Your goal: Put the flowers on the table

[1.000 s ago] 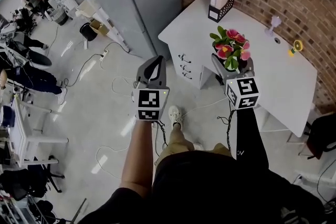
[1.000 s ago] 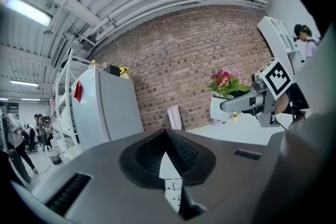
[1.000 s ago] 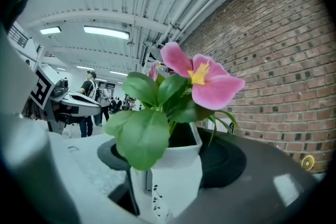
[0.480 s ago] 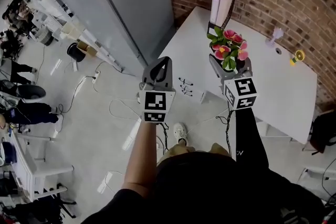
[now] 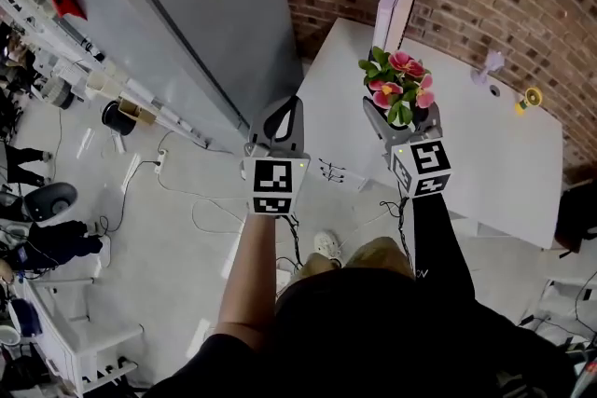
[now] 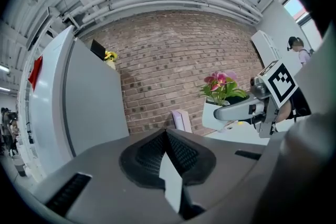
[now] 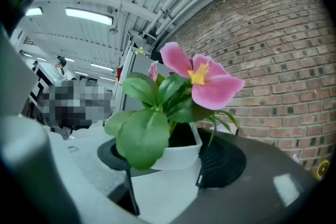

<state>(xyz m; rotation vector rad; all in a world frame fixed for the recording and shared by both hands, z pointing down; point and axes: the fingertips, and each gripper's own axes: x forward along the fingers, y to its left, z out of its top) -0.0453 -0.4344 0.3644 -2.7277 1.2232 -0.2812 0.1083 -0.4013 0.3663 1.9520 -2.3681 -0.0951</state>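
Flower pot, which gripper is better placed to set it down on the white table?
Right. The right gripper clamps the flower pot, close to the white table in the head view. The left gripper is shut and empty, out over the floor.

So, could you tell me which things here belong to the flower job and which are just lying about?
Belongs to the job: potted flowers, clamped in the right gripper; white table, where they go.
Just lying about: file holder, lilac object and yellow object on the table; grey cabinet; left gripper, shut and empty.
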